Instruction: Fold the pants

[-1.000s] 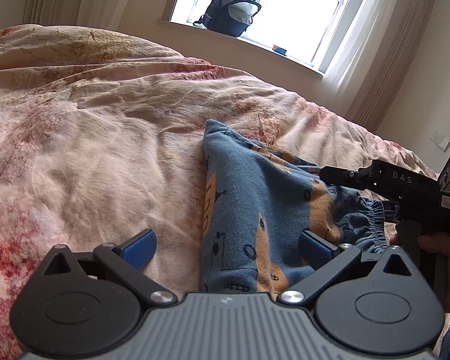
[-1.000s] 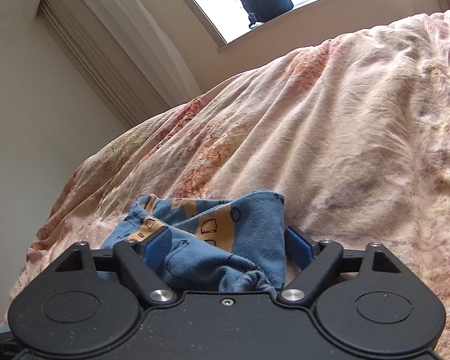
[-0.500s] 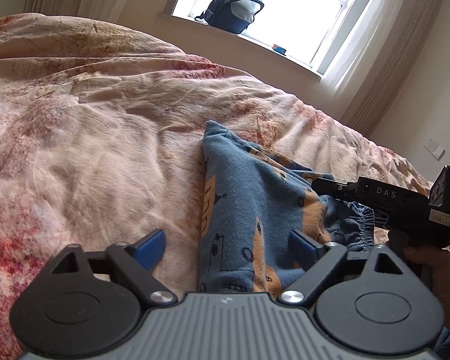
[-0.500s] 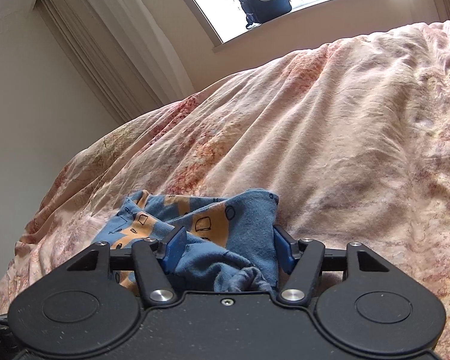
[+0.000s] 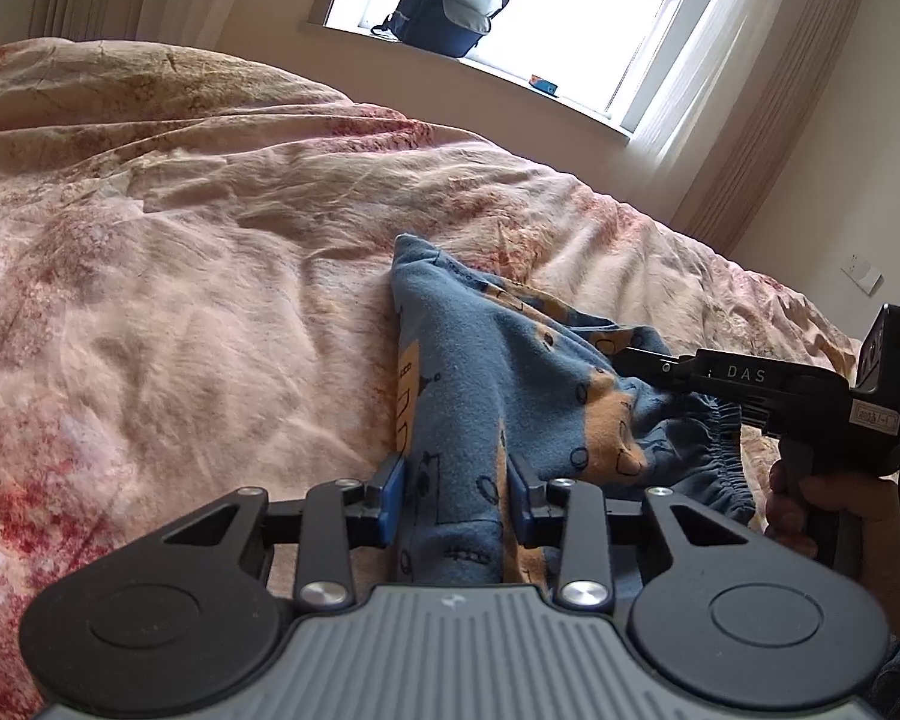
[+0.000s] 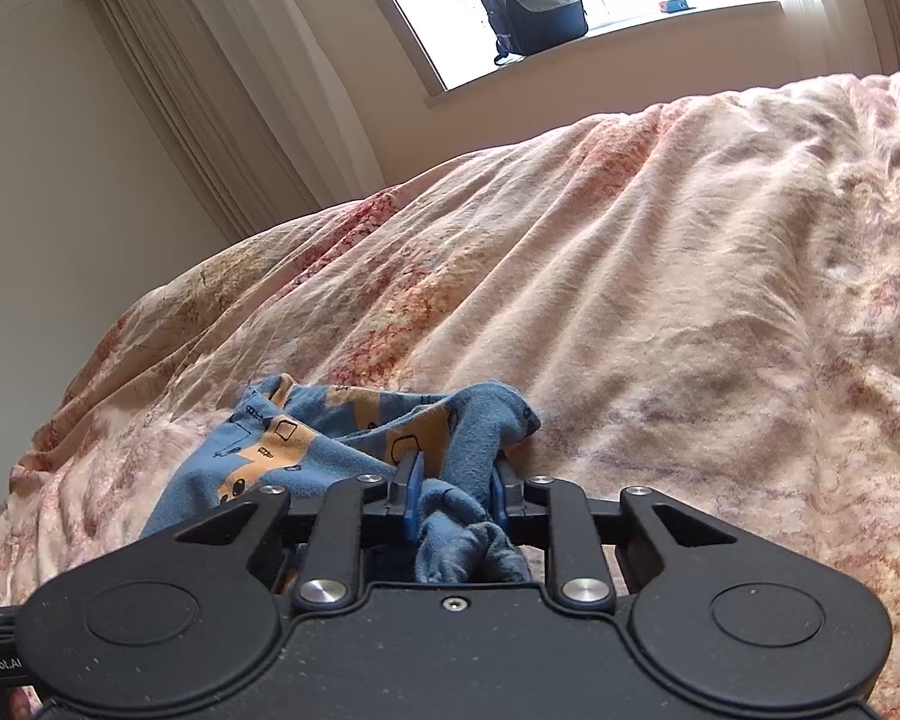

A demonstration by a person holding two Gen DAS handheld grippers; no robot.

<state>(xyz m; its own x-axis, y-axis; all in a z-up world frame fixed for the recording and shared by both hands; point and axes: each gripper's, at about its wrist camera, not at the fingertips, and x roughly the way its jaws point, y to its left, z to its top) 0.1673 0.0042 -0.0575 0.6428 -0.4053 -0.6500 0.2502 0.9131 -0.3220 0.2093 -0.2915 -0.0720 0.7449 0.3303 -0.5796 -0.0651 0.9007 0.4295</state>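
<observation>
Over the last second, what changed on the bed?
Both grippers have just been closing on the pants. The left gripper, wide open a second ago, now pinches a fold. The right gripper has closed from either side of the bunched waistband end and now squeezes it. Neither hand shifted visibly. Pants, quilt and backpack stayed put.

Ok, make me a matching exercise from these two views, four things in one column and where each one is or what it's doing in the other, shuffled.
Things
1. pants
2. backpack
3. left tool
4. right tool

Places or states
A. stands on the windowsill
B. grips the bunched, gathered end of the fabric
C. lies crumpled on the floral bedcover
D. grips a flat fold of blue fabric at its near end

Pairs: 1-C, 2-A, 3-D, 4-B
</observation>
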